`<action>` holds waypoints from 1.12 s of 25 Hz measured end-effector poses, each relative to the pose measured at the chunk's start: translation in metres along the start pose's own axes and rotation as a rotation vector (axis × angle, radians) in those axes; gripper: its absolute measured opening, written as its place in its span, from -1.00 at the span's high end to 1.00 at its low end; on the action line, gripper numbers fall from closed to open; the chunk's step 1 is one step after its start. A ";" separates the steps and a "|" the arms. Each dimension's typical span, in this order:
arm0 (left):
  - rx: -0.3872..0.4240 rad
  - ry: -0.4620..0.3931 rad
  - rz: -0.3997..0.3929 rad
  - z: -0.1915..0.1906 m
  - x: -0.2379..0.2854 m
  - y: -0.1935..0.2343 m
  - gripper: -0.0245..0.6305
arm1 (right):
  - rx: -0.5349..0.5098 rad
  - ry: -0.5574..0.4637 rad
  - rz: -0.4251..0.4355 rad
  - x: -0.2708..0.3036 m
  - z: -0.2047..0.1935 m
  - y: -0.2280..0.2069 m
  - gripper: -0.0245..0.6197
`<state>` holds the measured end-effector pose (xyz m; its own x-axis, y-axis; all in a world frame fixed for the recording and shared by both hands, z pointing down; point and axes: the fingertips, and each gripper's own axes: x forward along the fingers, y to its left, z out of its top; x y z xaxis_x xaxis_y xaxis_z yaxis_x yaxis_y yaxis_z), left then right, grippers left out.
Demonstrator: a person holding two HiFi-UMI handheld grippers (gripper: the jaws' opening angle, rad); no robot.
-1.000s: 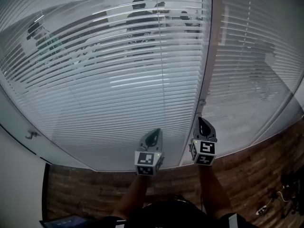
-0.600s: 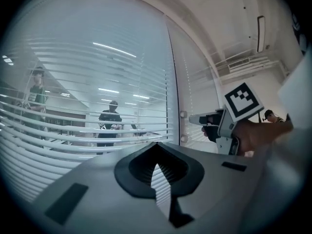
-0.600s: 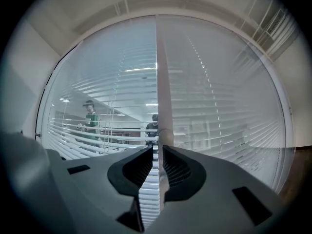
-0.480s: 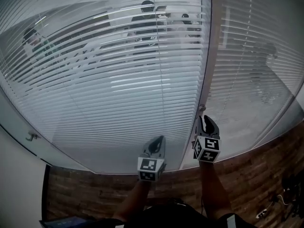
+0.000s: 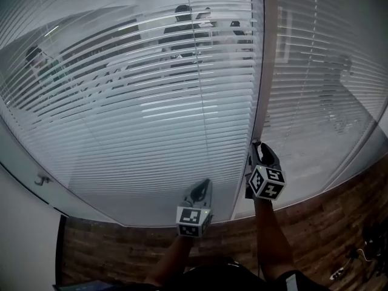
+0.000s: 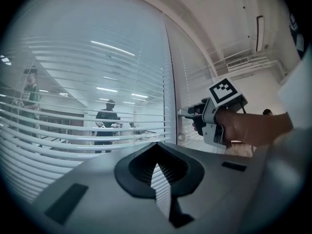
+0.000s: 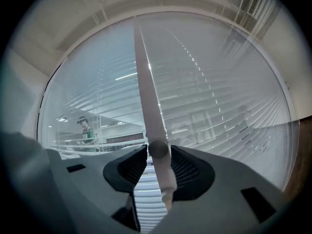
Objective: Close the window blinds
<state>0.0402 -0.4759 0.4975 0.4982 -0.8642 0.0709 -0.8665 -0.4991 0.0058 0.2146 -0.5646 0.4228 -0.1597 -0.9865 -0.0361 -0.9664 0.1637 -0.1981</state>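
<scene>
The white horizontal-slat window blinds [image 5: 151, 120] hang over a wide glass pane, their slats tilted partly apart so that a person in dark clothes [image 5: 180, 29] shows through them on the far side. At the pane's right edge, beside the pale vertical window frame [image 5: 270, 53], the right gripper [image 5: 258, 148] is raised against the blinds. Its own view shows the slim, pale plastic tilt wand [image 7: 152, 116] running up between its dark ribbed pads [image 7: 131, 167]. The jaws are opening; the wand's rounded lower end sits level with the tips and lies close to the right pad, with a clear gap to the left pad. The left gripper [image 5: 202, 185] is lower and to the left, near the blinds' bottom edge, well apart from the wand. Its jaws meet at the tips with nothing between them. A strip of brown brick-patterned surface [image 5: 315, 217] runs below the window.
</scene>
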 end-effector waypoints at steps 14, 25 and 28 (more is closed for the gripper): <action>0.007 -0.020 -0.007 0.011 -0.005 -0.005 0.94 | 0.034 0.023 0.015 0.011 -0.001 0.000 0.53; 0.020 -0.010 0.020 0.007 -0.012 0.001 0.94 | -0.240 0.046 -0.001 0.009 0.001 0.002 0.53; 0.027 -0.003 0.030 0.007 -0.014 0.002 0.94 | -0.336 0.053 0.014 0.009 0.001 0.005 0.53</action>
<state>0.0317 -0.4656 0.4894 0.4724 -0.8787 0.0681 -0.8798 -0.4748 -0.0237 0.2089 -0.5730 0.4207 -0.1751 -0.9844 0.0159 -0.9750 0.1756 0.1361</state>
